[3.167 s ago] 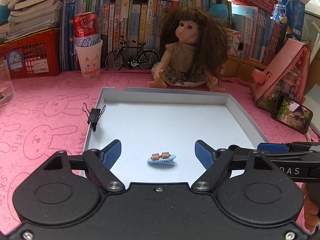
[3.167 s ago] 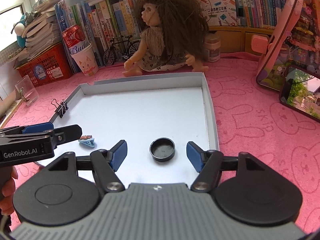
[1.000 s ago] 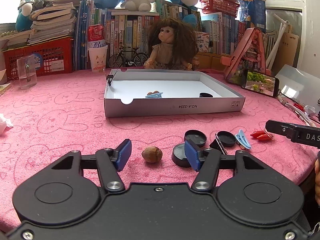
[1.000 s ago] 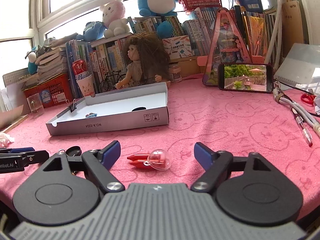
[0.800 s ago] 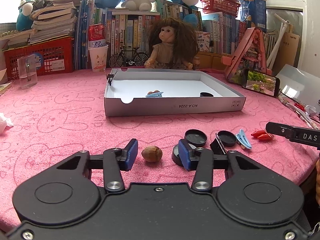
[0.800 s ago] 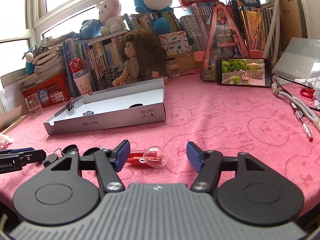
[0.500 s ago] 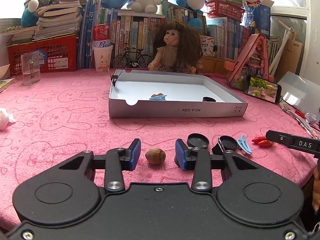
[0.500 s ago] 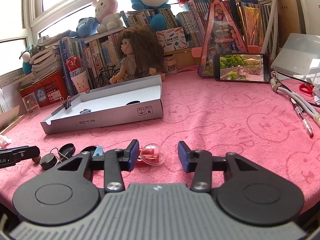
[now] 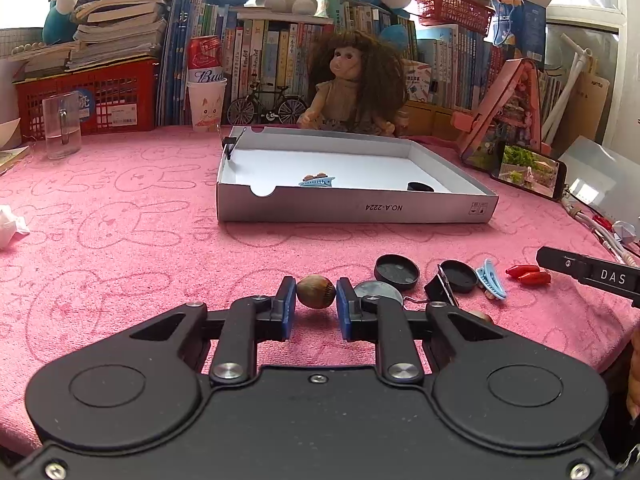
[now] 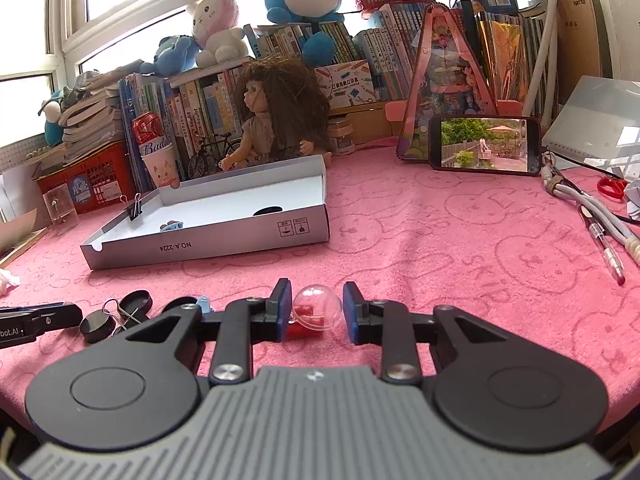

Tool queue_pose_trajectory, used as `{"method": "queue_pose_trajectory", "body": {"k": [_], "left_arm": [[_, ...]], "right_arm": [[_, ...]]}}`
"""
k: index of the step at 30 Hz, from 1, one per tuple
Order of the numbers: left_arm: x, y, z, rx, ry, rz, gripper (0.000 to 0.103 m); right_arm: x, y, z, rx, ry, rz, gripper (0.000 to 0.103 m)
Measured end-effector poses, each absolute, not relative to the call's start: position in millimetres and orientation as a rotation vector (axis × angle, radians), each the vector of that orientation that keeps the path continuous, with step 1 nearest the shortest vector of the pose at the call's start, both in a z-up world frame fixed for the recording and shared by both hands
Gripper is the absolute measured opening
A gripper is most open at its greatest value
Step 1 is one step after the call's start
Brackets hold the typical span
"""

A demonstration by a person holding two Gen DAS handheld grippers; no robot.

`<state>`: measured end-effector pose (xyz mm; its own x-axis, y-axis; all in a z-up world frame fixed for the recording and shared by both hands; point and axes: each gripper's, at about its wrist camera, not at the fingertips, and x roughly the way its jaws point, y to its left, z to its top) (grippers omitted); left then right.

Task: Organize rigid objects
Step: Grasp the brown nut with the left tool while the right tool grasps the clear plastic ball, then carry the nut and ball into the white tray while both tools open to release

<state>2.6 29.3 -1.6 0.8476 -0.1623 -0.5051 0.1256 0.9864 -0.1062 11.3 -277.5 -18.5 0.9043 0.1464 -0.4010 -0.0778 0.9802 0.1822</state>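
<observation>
Both pairs of blue pads have drawn in since half a second ago. On the left hand-held gripper [image 9: 316, 298] they now pinch the brown nut [image 9: 316, 291], one pad on each side, low over the pink counter [image 9: 120, 240]. On the right hand-held gripper [image 10: 316, 308] the left pad touches the clear capsule [image 10: 318, 307]; whether the right pad touches it I cannot tell. A red piece shows inside and below the capsule.

Each tool points level toward the shallow white box [image 9: 356, 210] farther back on the counter. Printed upside down on its near wall is "NO.A-2224". A blue hair clip [image 9: 317, 181] and a black cap [image 9: 420, 187] lie inside it, and a binder clip [image 9: 231, 145] grips its left wall. The right tool's arm, seen from the left camera, reads "DAS"; the left tool's arm, seen from the right camera, shows "bot.AI". A red can [image 9: 205, 65] behind reads "Bud".

Just right of the nut lie two black lids [image 9: 397, 271], a blue clip [image 9: 493, 278] and red pieces [image 9: 528, 274], close together. Bare pink cloth runs from the nut up to the box wall.
</observation>
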Motion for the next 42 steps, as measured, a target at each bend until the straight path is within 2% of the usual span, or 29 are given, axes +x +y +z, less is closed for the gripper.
{"method": "queue_pose_trajectory", "body": {"k": [24,42], "left_arm": [[18,24,14,-0.083,0.51,-0.138,0.02],[88,23,41,-0.123,0.504,-0.121,0.02]], "right_arm": [[21,-266,-5,0.126,0.389,0.121,0.033],[86,-241,17,0.159,0.395,0.148,0.033]]}}
